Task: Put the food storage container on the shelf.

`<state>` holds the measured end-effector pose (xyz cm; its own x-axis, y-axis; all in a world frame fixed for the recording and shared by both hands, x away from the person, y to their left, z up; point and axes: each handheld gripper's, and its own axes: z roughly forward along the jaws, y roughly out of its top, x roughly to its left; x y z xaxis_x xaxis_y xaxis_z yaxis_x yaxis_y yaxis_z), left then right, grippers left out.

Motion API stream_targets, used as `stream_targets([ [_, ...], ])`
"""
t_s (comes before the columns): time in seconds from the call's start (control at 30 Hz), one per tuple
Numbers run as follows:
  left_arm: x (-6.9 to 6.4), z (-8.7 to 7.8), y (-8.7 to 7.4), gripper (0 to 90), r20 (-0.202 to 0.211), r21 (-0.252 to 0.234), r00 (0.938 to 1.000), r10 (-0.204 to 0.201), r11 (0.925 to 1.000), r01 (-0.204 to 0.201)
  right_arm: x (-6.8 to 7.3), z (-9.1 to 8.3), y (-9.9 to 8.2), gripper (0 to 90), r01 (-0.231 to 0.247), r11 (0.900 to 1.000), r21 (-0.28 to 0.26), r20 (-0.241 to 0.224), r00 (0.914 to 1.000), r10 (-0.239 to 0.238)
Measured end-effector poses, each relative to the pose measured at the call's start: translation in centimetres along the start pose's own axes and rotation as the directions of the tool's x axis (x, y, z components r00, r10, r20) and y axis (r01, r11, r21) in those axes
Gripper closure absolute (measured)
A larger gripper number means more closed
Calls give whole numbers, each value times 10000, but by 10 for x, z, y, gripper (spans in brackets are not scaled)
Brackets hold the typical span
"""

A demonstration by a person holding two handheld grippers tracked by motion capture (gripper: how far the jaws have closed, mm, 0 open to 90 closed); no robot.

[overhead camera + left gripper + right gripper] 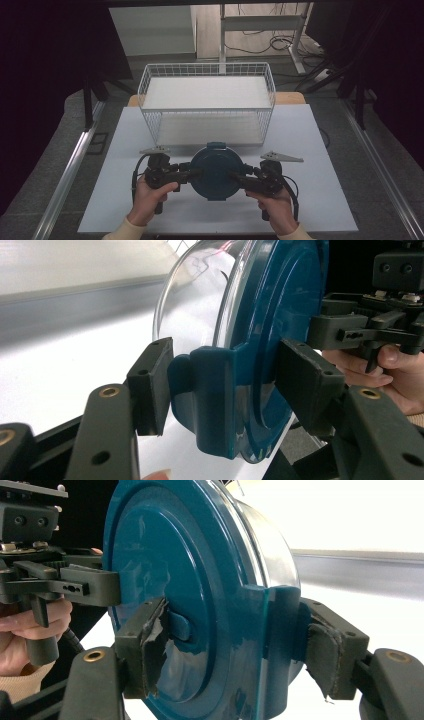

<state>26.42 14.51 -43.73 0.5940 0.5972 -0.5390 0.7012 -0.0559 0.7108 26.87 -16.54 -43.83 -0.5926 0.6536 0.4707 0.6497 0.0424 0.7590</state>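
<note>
A round clear container with a dark teal lid lies near the table's front edge, lid up, between my two grippers. My left gripper is shut on the latch tab at the lid's left rim. In the left gripper view the container sits between the pads, with the left gripper closed on it. My right gripper is shut on the opposite rim. In the right gripper view the worn pads of the right gripper press the lid. I cannot tell whether the container is resting or raised.
A white wire basket stands at the back of the white tabletop, just beyond the container. Bare board lies to either side of the hands. A metal frame and cables are on the floor behind the table.
</note>
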Motion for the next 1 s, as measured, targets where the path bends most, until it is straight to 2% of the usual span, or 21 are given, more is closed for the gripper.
stream_targets([
  [0.27,-4,-6,2,409,36,-138,9998,171,9998,-170,10,-4,4,320,496,9988,-60,63,9988,-496],
  [0.33,-6,-9,5,409,20,-232,9995,315,9992,-315,12,-5,6,320,651,9978,-137,69,9979,-650],
  [0.63,-14,-24,21,407,-129,-722,9967,803,9941,-810,25,-11,26,323,1330,9901,-456,42,9911,-1329],
  [0.87,-10,-26,38,405,-308,-968,9970,712,9926,-739,21,-4,47,324,1467,9879,-497,-100,9890,-1474],
  [1.0,-7,-26,46,405,-217,-1048,9973,705,9919,-724,21,-2,59,323,1605,9860,-460,-62,9870,-1609],
])
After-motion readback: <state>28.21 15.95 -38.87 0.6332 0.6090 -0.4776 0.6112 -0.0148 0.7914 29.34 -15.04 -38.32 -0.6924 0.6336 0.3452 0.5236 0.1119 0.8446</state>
